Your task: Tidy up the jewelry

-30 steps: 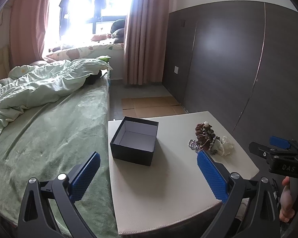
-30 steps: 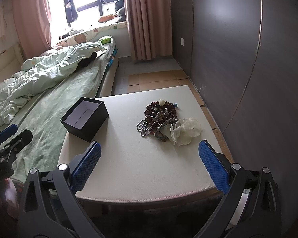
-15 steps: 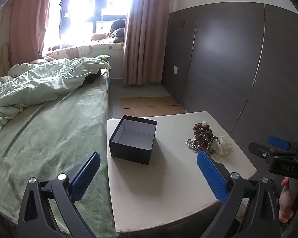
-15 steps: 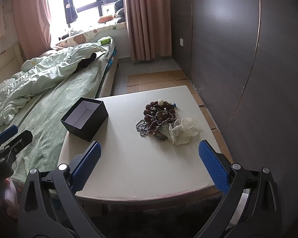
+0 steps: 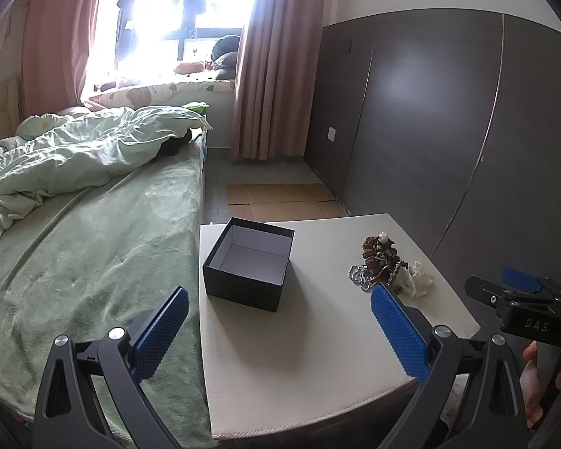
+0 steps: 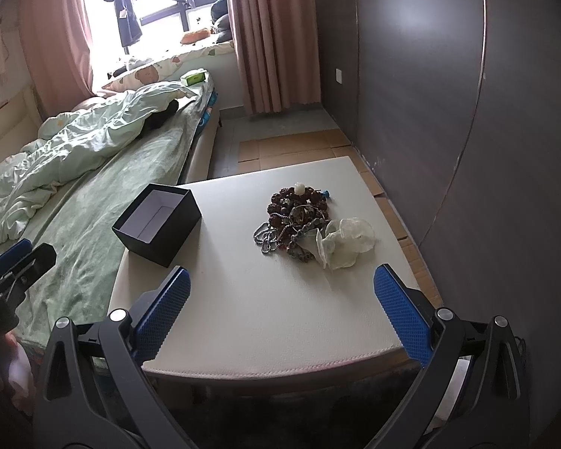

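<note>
A heap of bead jewelry [image 6: 293,220] lies on the white table [image 6: 265,307], right of centre, with a crumpled clear bag [image 6: 346,243] against its right side. An open, empty black box [image 6: 157,219] stands at the table's left. In the left wrist view the box [image 5: 248,263] is ahead and the jewelry heap [image 5: 377,262] is to the right. My left gripper [image 5: 276,333] is open and empty above the table's near left. My right gripper [image 6: 280,314] is open and empty above the table's front edge. Each gripper shows at the edge of the other's view.
A bed with a green cover [image 5: 86,239] and rumpled quilt [image 5: 74,153] runs along the table's left side. A dark panelled wall [image 6: 448,93] stands close on the right. Cardboard sheets [image 5: 276,200] lie on the floor beyond the table.
Both grippers have drawn back a little from the table and stayed open. The box and jewelry have not moved.
</note>
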Action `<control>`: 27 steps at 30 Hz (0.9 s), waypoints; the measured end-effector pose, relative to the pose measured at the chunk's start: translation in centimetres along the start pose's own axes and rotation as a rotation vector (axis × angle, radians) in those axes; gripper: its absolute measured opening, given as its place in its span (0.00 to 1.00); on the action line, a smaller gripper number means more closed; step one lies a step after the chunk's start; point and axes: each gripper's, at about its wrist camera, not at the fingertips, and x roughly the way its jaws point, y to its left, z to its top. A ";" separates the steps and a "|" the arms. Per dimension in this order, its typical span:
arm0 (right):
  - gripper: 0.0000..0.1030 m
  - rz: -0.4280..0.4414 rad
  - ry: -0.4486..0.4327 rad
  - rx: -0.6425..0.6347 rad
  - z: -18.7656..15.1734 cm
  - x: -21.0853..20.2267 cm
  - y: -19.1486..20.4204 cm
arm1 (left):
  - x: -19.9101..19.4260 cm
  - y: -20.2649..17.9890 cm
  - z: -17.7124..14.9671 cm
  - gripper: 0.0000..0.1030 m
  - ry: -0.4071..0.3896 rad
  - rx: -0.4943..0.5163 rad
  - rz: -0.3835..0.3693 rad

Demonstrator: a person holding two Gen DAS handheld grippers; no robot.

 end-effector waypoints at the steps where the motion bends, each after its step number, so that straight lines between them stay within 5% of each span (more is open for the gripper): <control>1: 0.95 -0.001 -0.002 0.002 0.1 0.0 -0.1 | 0.1 0.0 0.0 0.92 0.001 -0.002 -0.003; 6: 0.95 0.020 0.022 0.049 0.6 1.0 -1.0 | 1.5 -0.8 0.8 0.92 0.000 -0.008 -0.028; 11: 0.95 -0.029 0.033 0.098 1.7 2.5 -2.8 | 4.1 -1.9 1.4 0.84 0.025 0.003 -0.067; 19: 0.95 0.033 0.111 0.263 2.9 6.5 -7.0 | 8.9 -3.3 2.0 0.71 0.099 0.021 -0.139; 21: 0.92 0.058 0.138 0.330 3.0 7.6 -8.3 | 9.9 -3.6 2.0 0.68 0.110 0.019 -0.156; 23: 0.76 0.071 0.178 0.392 2.8 9.0 -9.5 | 11.1 -4.2 2.0 0.63 0.125 0.020 -0.171; 27: 0.71 0.105 0.267 0.499 2.3 11.9 -10.8 | 13.7 -5.5 1.8 0.57 0.155 0.029 -0.190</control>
